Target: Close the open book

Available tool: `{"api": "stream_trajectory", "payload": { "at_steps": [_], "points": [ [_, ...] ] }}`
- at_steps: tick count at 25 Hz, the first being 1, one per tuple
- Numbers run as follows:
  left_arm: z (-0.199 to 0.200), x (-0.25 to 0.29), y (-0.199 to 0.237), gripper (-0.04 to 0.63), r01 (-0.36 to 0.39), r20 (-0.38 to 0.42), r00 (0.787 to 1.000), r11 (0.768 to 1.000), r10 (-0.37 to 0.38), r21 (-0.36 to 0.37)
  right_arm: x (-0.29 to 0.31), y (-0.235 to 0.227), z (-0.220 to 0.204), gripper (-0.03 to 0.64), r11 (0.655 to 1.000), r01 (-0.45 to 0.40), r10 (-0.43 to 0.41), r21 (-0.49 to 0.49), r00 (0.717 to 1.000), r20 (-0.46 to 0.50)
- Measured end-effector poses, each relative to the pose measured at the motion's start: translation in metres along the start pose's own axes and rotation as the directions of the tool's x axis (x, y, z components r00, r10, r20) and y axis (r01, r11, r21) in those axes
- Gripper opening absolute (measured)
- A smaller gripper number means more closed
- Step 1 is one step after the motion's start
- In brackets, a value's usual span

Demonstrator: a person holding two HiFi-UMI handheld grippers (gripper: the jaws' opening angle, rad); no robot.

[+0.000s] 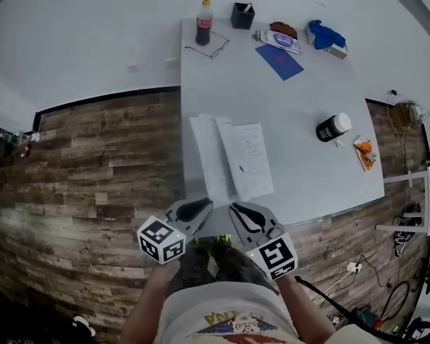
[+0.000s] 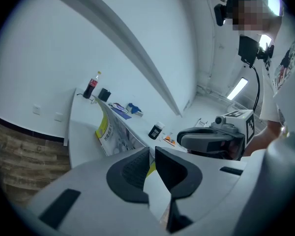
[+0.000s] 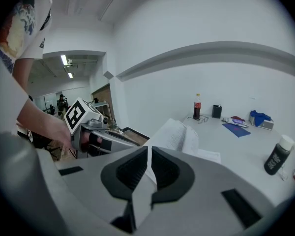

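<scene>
Fingers clamp the book's near pages; bottle holds dark drink.

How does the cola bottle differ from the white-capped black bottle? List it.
The cola bottle is tall and slim, red-capped; the black bottle is squat, white-capped. The cola bottle stands at the far edge of the table by the glasses; the black bottle stands near the right edge. Both are upright and capped.
</scene>
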State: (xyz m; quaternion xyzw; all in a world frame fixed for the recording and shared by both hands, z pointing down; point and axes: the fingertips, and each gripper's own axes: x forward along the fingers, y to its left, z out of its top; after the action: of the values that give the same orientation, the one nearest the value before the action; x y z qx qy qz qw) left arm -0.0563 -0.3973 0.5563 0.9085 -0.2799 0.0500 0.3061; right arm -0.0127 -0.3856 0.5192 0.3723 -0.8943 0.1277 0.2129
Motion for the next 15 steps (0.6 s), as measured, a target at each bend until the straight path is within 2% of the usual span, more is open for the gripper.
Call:
{"api": "stream_trajectory", "payload": {
  "at_steps": [7,15],
  "points": [
    [0.012,0.037,-0.021,0.037,0.038,-0.038,0.999,0.999,-0.037,0.026,-0.023,-0.026,0.005,0.028,1.0,0.025,-0.025,0.015,0.999,0.028],
    [0.01,0.086,-0.041,0.037,0.06,-0.073,0.996,0.998,-0.058,0.023,-0.048,-0.061,0.001,0.028,0.999,0.04,-0.042,0.033,0.998,0.047]
  ]
}}
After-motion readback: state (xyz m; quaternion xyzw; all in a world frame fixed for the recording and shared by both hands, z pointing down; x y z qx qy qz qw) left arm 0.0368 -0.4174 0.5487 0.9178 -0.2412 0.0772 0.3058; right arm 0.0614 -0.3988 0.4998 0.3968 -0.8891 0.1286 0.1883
